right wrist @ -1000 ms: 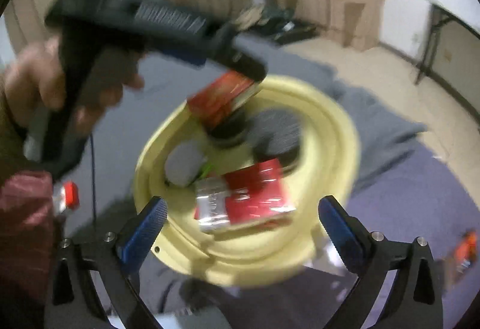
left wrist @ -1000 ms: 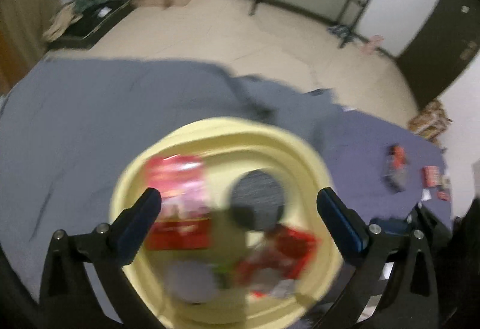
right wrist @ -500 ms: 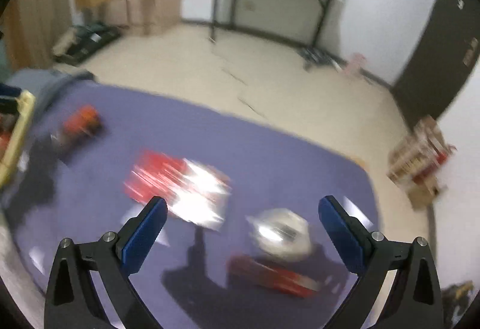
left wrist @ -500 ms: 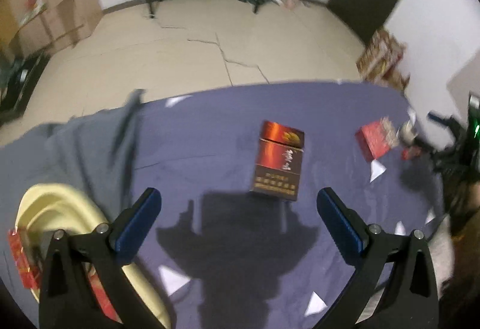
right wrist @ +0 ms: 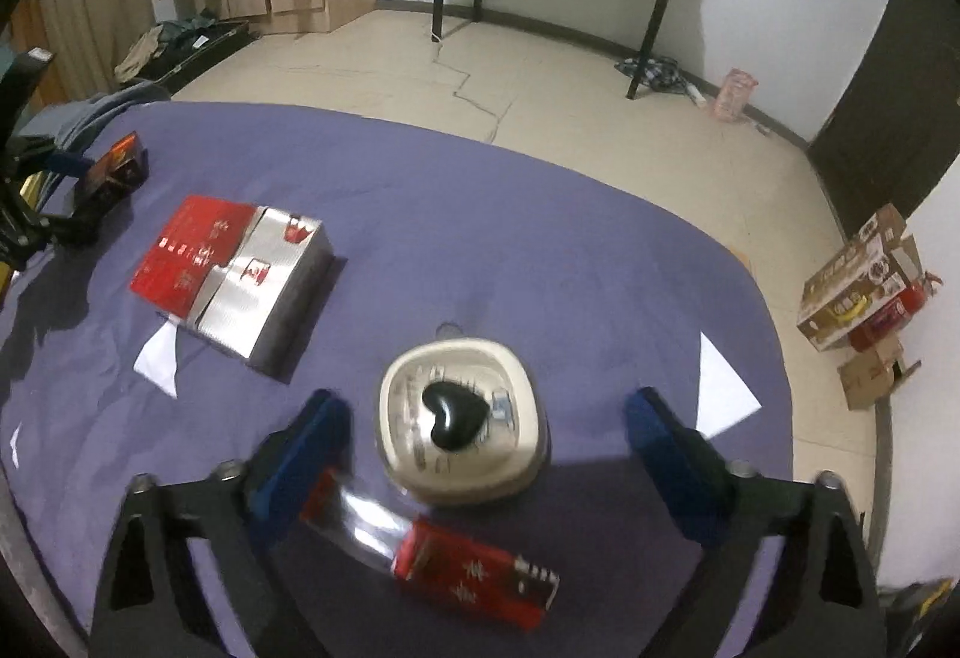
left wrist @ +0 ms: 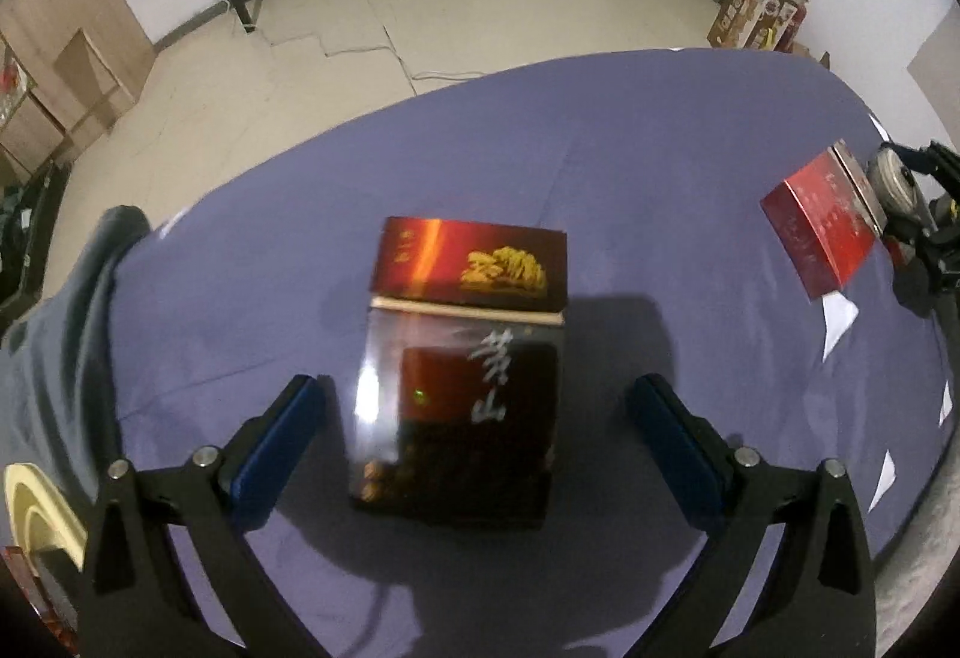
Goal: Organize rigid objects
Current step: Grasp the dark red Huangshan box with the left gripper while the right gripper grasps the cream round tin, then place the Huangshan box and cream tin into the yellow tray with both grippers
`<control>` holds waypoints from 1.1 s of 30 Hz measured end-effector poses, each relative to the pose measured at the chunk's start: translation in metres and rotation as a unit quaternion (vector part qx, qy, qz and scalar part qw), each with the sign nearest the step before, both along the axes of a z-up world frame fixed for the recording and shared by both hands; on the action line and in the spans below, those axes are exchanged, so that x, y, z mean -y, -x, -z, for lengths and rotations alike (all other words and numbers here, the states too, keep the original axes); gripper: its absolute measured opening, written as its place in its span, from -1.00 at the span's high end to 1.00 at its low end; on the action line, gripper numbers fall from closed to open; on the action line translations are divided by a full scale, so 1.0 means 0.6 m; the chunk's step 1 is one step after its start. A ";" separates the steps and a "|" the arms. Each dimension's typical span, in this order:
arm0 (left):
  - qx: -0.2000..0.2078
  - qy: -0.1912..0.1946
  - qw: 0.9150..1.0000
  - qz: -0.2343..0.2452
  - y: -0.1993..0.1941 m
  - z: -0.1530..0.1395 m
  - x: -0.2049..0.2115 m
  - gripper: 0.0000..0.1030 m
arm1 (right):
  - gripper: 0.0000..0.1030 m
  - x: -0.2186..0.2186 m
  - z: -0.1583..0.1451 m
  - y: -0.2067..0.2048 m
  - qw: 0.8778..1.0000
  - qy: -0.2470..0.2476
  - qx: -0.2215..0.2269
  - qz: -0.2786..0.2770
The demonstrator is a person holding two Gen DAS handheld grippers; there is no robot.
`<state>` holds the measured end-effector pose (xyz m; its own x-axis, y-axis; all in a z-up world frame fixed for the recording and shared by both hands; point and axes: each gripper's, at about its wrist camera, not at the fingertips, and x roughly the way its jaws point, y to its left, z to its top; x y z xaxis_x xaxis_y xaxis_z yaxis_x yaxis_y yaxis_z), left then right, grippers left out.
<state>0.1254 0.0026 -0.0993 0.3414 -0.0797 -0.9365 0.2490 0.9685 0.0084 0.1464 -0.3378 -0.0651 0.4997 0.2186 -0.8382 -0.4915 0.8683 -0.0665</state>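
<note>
Left gripper (left wrist: 477,406): jaws closing, pads astride the dark red carton (left wrist: 462,376) lying flat on the purple cloth (left wrist: 630,166); no contact yet. Right gripper (right wrist: 483,427): jaws closing around the cream round tin (right wrist: 459,418), pads clear of it. Slim red pack (right wrist: 474,568) just below, possibly touching the left pad.

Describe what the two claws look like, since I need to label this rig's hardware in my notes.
Both look alike: the left claw and the right claw each have two black angular arms with triangular cutouts and silver bolts, ending in blue rectangular pads. No cables, markings or sleeves show.
</note>
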 end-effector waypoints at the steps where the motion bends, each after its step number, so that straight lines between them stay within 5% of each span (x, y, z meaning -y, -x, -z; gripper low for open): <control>1: -0.002 0.009 1.000 -0.002 -0.003 0.003 0.002 -0.52 | -0.34 0.004 -0.004 -0.005 1.000 -0.012 0.000 0.005; 3: 0.001 0.021 1.000 -0.007 -0.006 0.001 0.005 -0.11 | -0.02 0.004 -0.015 0.000 1.000 -0.022 -0.002 0.015; 8: 0.003 0.044 0.999 -0.007 0.004 -0.016 -0.001 -0.10 | 0.09 0.000 -0.003 0.003 1.000 -0.020 -0.001 0.024; 12: 0.031 0.064 0.997 -0.023 0.037 -0.069 -0.034 -0.11 | 0.09 -0.002 -0.055 0.031 0.997 -0.059 0.043 0.039; 16: 0.061 0.084 0.992 -0.067 0.093 -0.156 -0.132 -0.11 | 0.09 -0.050 -0.125 0.075 0.993 -0.092 0.078 -0.006; 24: 0.094 0.049 0.980 -0.169 0.290 -0.263 -0.412 -0.11 | 0.09 -0.306 -0.228 0.184 0.971 -0.122 0.081 -0.187; 29: 0.070 0.005 0.970 -0.232 0.389 -0.233 -0.533 -0.11 | 0.09 -0.476 -0.234 0.229 0.953 -0.111 0.055 -0.275; 33: 0.032 0.030 0.965 -0.257 0.436 -0.151 -0.572 -0.11 | 0.09 -0.605 -0.187 0.253 0.944 -0.091 0.006 -0.318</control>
